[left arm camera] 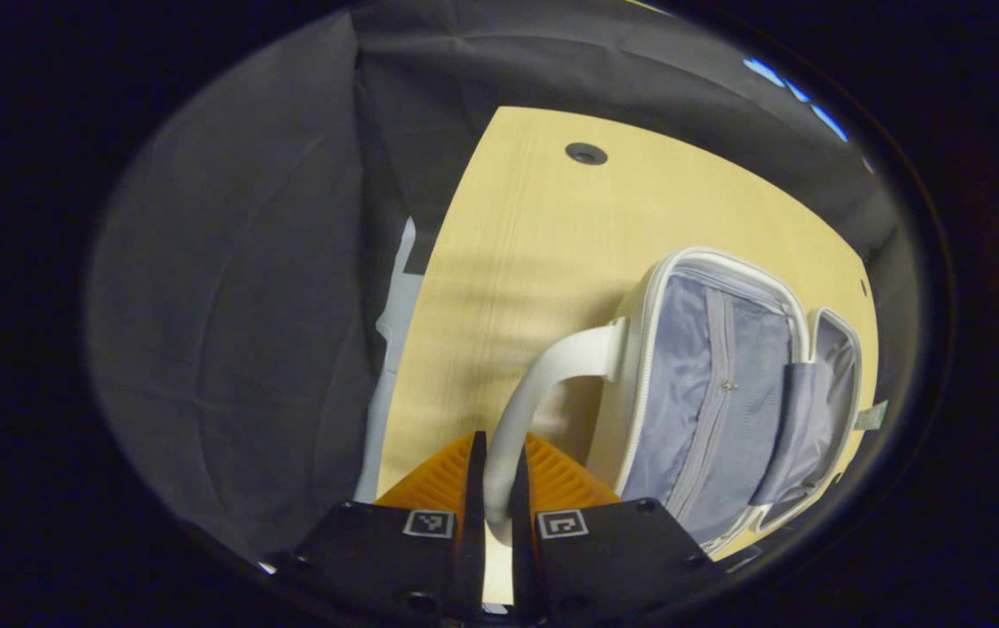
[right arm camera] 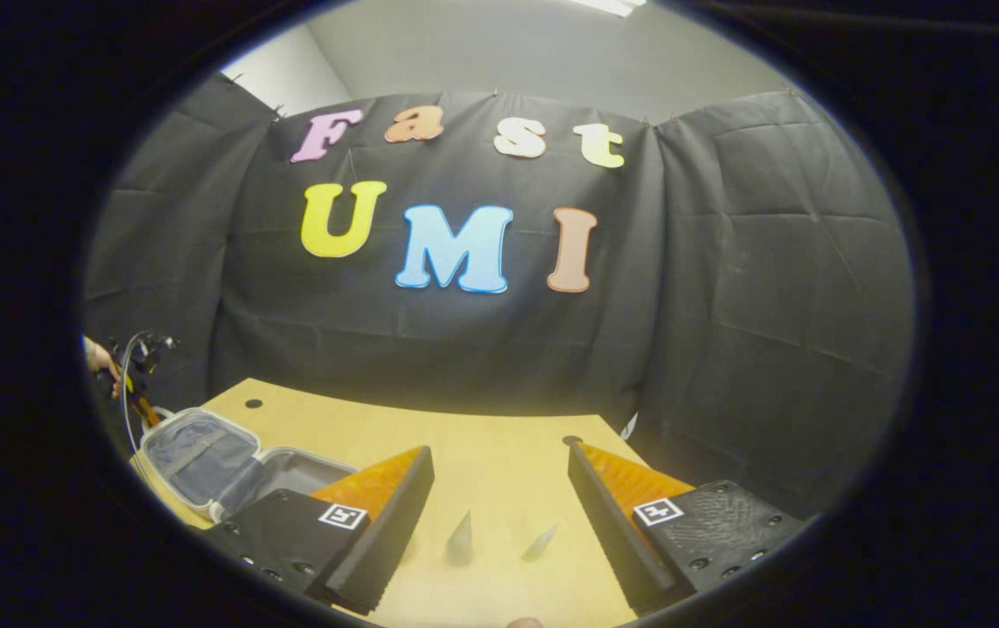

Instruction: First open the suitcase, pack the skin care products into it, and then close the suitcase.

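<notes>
While my left gripper (left arm camera: 496, 488) is pinched narrow on the white curved plastic handle (left arm camera: 534, 392) of the small white hard-shell suitcase (left arm camera: 639, 349), I judge that grip is there to steady the lid or swing it. In the left gripper view the suitcase lies open at about 3 o'clock on the pale wooden surface (left arm camera: 534, 253), its grey fabric lining (left arm camera: 682, 384) with a zip running down the middle. My right gripper (right arm camera: 499, 515) hangs wide, holding nothing, over that surface; in the right gripper view the suitcase sits near 8 o'clock. Two small pale pointed items (right arm camera: 499, 541) lie between its fingers; I cannot tell whether they are skin care products. Whether anything is packed inside, I cannot tell.
</notes>
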